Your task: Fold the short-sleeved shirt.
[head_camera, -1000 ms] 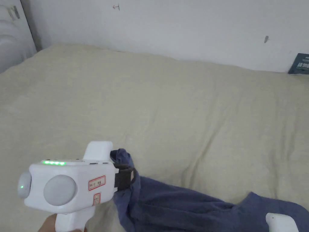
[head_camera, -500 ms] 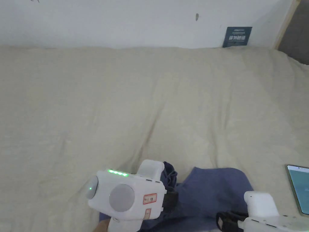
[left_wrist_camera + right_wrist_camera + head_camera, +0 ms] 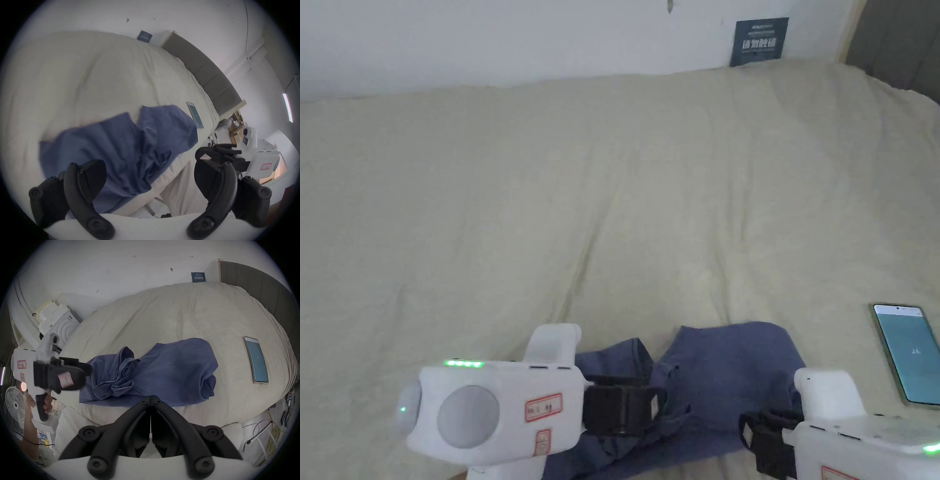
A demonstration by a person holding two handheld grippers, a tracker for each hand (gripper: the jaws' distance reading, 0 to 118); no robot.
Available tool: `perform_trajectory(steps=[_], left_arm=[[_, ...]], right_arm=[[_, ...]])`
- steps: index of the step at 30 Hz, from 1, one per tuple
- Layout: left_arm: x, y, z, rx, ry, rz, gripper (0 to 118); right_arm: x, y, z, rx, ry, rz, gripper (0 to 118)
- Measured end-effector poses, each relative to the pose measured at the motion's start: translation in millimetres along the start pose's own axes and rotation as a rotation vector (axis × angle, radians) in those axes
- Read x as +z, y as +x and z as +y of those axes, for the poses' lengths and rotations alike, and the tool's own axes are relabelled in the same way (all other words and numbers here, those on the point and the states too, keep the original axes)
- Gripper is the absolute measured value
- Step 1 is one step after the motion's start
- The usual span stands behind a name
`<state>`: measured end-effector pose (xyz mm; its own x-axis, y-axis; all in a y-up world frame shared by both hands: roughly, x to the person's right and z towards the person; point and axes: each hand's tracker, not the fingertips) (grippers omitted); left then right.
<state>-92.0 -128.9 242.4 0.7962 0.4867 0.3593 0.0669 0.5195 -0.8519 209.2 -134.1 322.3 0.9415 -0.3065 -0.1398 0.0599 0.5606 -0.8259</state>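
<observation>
A blue short-sleeved shirt (image 3: 731,362) lies crumpled near the front edge of the cream bed (image 3: 612,187). It is bunched into folds on its left side (image 3: 116,379). My left gripper (image 3: 653,406) hovers at the shirt's left end, open. In the left gripper view its jaws (image 3: 148,164) stand wide apart, with the shirt (image 3: 113,146) lying beyond them and nothing held. My right gripper (image 3: 747,437) is at the shirt's near right edge. In the right gripper view its tips (image 3: 150,396) are pressed together at the hem, and I see no cloth between them.
A phone (image 3: 909,353) lies face up on the bed, right of the shirt. A wall with a dark sign (image 3: 761,40) runs behind the bed, and a grey headboard (image 3: 259,280) stands at the right. A fan (image 3: 14,404) and cables are on the floor beside the bed.
The left gripper, which was shut on a raised bunch of the shirt, has opened and the cloth has dropped onto the bed. The right gripper has come up into the head view.
</observation>
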Motion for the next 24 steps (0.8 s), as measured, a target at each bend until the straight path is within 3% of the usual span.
perform_trajectory(steps=[3,4,7,9,20,24], left_arm=[[23.6,-18.2,-2.1,0.067,0.046,0.01,107],[33.2,-25.1,-3.6,0.097,0.071,0.019,98],[47.6,-53.3,-10.9,0.13,0.132,0.108,2],[40.9,-66.3,-13.2,0.135,0.091,0.172,0],[-9.1,-36.6,-13.9,0.033,0.011,0.012,0],[-33.2,-38.1,-11.0,0.047,-0.037,0.02,0]], right_arm=[[-0.8,-3.0,-1.7,-0.007,-0.002,0.012,4],[-0.7,-5.3,-2.2,-0.007,-0.002,0.014,4],[-0.8,-8.5,-2.9,0.001,-0.007,0.019,4],[1.0,-13.3,-2.6,0.006,-0.004,0.021,4],[7.0,-14.6,2.0,0.0,0.018,0.025,4],[7.9,-11.7,0.1,-0.007,0.016,0.025,4]])
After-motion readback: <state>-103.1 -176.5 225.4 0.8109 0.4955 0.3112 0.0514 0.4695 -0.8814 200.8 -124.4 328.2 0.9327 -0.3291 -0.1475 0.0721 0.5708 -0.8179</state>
